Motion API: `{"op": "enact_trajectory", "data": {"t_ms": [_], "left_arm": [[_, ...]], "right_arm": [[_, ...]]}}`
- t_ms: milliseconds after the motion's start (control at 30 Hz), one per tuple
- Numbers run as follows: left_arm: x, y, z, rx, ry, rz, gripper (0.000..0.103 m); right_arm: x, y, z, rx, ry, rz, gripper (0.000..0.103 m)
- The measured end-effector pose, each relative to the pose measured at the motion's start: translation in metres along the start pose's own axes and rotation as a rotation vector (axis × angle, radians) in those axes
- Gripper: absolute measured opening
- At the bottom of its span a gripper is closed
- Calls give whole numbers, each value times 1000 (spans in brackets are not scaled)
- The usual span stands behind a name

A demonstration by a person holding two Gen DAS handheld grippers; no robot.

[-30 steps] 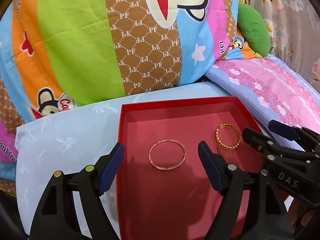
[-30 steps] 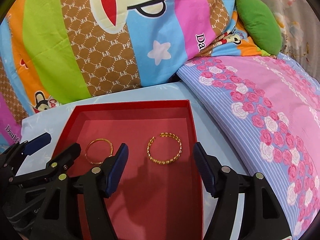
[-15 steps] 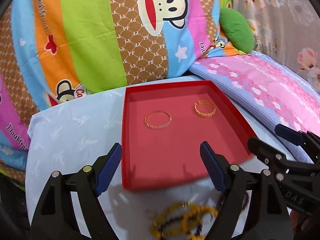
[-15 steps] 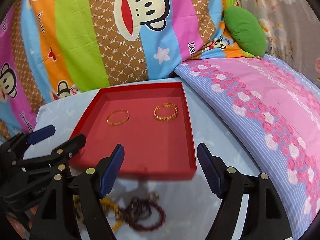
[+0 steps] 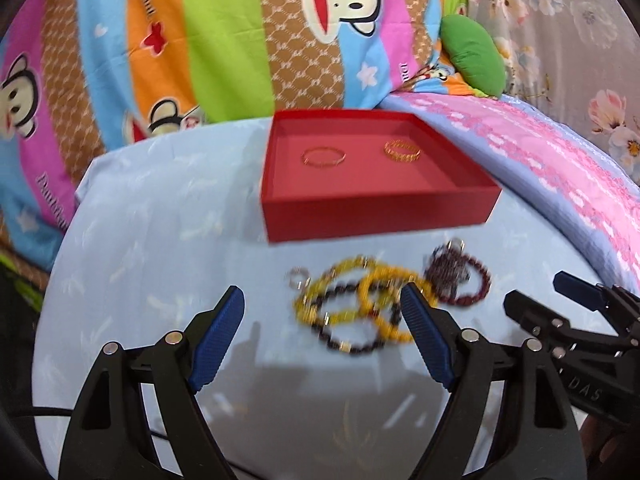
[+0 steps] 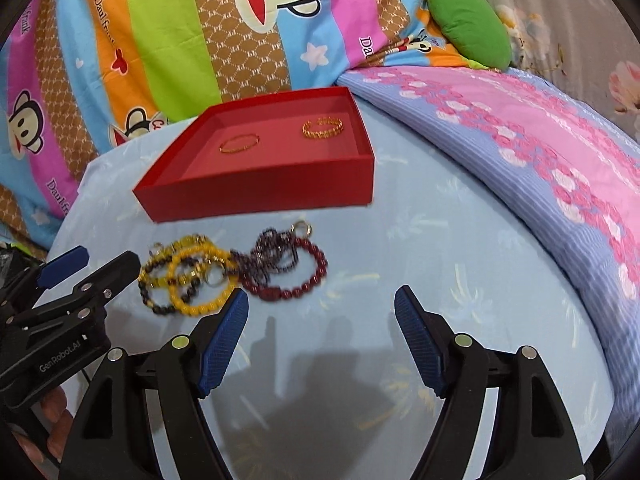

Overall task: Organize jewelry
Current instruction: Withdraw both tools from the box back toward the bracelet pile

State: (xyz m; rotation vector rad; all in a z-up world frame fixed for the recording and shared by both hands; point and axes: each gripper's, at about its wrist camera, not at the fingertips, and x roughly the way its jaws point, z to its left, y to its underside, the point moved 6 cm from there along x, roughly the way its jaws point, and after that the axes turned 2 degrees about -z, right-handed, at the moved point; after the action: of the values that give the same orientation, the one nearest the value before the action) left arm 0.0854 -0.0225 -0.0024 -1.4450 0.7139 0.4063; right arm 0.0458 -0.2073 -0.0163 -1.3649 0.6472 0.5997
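Observation:
A red tray [image 5: 376, 208] [image 6: 256, 196] sits on the light blue sheet and holds a thin gold bangle [image 5: 323, 157] [image 6: 239, 144] and a twisted gold bangle [image 5: 402, 149] [image 6: 322, 127]. In front of it lies a tangled pile: yellow and dark bead bracelets [image 5: 352, 308] [image 6: 188, 280], a dark red bead bracelet [image 5: 460, 280] [image 6: 292, 272] and small metal rings. My left gripper [image 5: 322, 340] is open and empty, just short of the yellow beads. My right gripper [image 6: 322, 340] is open and empty, to the right of the pile.
A striped cartoon-monkey duvet [image 5: 200, 40] rises behind the tray. A pink floral blanket [image 6: 540, 152] slopes along the right. A green cushion [image 6: 468, 28] lies at the back right. Each gripper shows at the edge of the other's view.
Both grippers have pulled back from over the tray toward me, bringing the bead pile in front of the tray into view. Both stay open and empty.

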Motion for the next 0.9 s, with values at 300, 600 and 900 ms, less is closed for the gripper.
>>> {"op": "enact_trajectory", "data": {"t_ms": [300, 600, 900], "left_arm": [[-3, 23, 12, -60, -8, -12, 76], [3, 23, 23, -81, -15, 12, 76], [9, 27, 31, -125, 0, 41, 76]], "right_arm": [[9, 17, 1, 14, -9, 17, 73], [23, 3, 16, 1, -31, 5, 72], [34, -13, 30, 11, -59, 4, 71]]}}
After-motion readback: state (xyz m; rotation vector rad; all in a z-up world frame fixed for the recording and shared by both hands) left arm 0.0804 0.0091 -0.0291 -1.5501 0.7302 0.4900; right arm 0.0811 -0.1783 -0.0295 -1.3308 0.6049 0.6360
